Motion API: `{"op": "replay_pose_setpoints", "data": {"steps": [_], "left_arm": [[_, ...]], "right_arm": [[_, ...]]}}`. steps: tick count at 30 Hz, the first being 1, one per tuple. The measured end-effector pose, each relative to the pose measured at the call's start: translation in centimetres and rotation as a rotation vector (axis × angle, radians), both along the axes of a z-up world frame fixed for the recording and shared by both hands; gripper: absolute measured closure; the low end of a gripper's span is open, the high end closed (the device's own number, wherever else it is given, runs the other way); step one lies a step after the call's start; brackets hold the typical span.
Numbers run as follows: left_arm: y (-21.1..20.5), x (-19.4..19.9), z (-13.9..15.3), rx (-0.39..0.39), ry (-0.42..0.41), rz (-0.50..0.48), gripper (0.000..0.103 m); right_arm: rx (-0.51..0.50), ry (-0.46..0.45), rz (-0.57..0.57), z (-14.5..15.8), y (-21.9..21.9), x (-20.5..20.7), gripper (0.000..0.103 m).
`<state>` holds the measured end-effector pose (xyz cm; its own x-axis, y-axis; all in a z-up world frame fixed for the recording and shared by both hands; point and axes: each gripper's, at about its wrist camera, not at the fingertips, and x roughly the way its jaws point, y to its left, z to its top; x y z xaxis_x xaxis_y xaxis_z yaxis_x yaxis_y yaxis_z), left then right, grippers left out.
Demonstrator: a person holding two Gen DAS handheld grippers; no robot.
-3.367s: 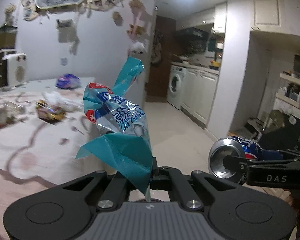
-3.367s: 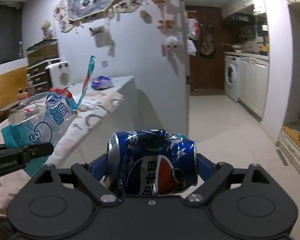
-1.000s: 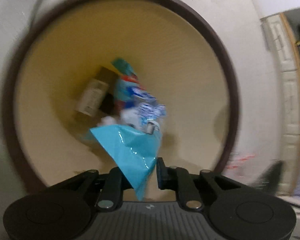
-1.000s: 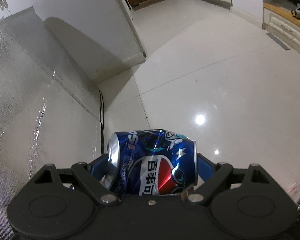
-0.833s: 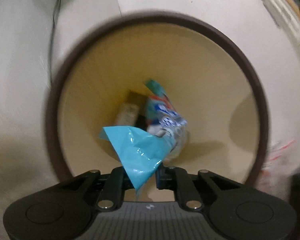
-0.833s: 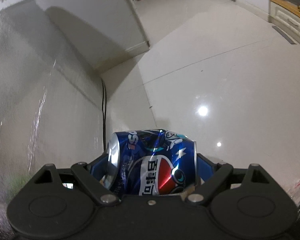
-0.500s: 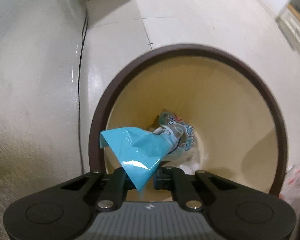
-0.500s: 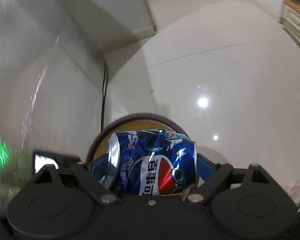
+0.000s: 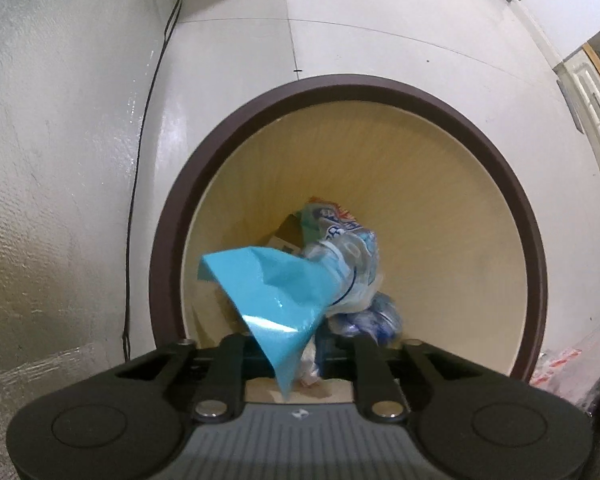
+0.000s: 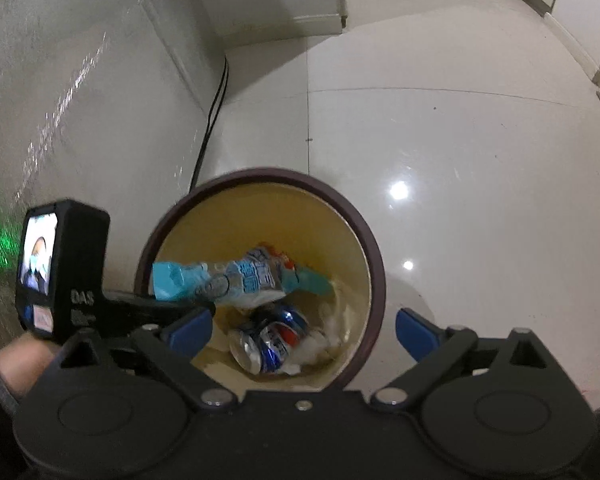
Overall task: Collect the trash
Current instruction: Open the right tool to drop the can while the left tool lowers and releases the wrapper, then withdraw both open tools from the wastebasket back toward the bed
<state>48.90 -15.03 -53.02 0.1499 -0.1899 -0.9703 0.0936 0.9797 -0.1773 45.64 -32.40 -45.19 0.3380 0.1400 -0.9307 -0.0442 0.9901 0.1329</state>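
Two grippers: both hang over the round trash bin (image 10: 374,264), which stands on the pale tiled floor (image 10: 460,128) beside a silvery wall covering (image 10: 60,100).
Trash bin: dark brown rim, cream-yellow inside, seen from above in both wrist views (image 9: 536,280).
Left gripper (image 9: 296,346): its fingers look parted, with the teal end of the snack wrapper (image 9: 276,292) lying between them; whether they pinch it I cannot tell, since the wrapper hides the tips.
Snack wrapper: teal at both ends, silver with blue print in the middle, stretched out over the bin's opening from the left rim toward the far right; in the right wrist view (image 10: 236,276) its near-left end lies at the left gripper's fingers (image 10: 156,308).
Right gripper (image 10: 304,328): blue-padded fingers (image 10: 190,330) spread wide apart, one on each side of the bin's near rim, nothing between them.
Soda can (image 10: 268,340): crushed blue Pepsi can, lying on its side at the bottom of the bin, below the wrapper, its open end toward the near left; it shows blurred blue in the left wrist view (image 9: 372,316).
White crumpled paper (image 10: 316,344): at the bin bottom, just right of the can.
Cardboard box (image 9: 286,234): small, brown and white, at the bottom on the far side, partly hidden by the wrapper.
Black cable (image 10: 210,120): runs along the floor by the wall to the bin's far left.
Left gripper's screen (image 10: 38,254): lit, at the left edge of the right wrist view.
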Motion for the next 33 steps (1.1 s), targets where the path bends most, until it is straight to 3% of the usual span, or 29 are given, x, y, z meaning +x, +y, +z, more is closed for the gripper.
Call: {"op": "replay_pose_setpoints", "data": {"steps": [3,6,16,19,28,33], "left_arm": [[-0.1,-0.4,0.5,-0.009,0.001,-0.005,0.067],[-0.2,-0.9,1.2,-0.027,-0.021,-0.001,0.048],[-0.8,-2.5,3.5,-0.023,-0.061,-0.014,0.042],[-0.2,-2.1,3.9,-0.013,-0.081,-0.006,0.034],[1.2,-3.7,8.8,0.013,-0.139,0.034,0.003],[2.1,-5.0,11.3,0.037,-0.156,0.061,0.000]], "right_arm": [[-0.037,0.026,0.044,-0.2,0.7,0.3,0.004],[-0.044,0.034,0.049,-0.1,0.5,0.1,0.004],[-0.044,0.020,0.005,0.8,-0.3,-0.5,0.004],[-0.039,0.017,0.001,1.0,-0.8,-0.5,0.002],[-0.021,-0.010,-0.013,2.0,-2.0,-2.0,0.000],[-0.029,-0.021,-0.021,2.7,-2.2,-2.9,0.000]]}}
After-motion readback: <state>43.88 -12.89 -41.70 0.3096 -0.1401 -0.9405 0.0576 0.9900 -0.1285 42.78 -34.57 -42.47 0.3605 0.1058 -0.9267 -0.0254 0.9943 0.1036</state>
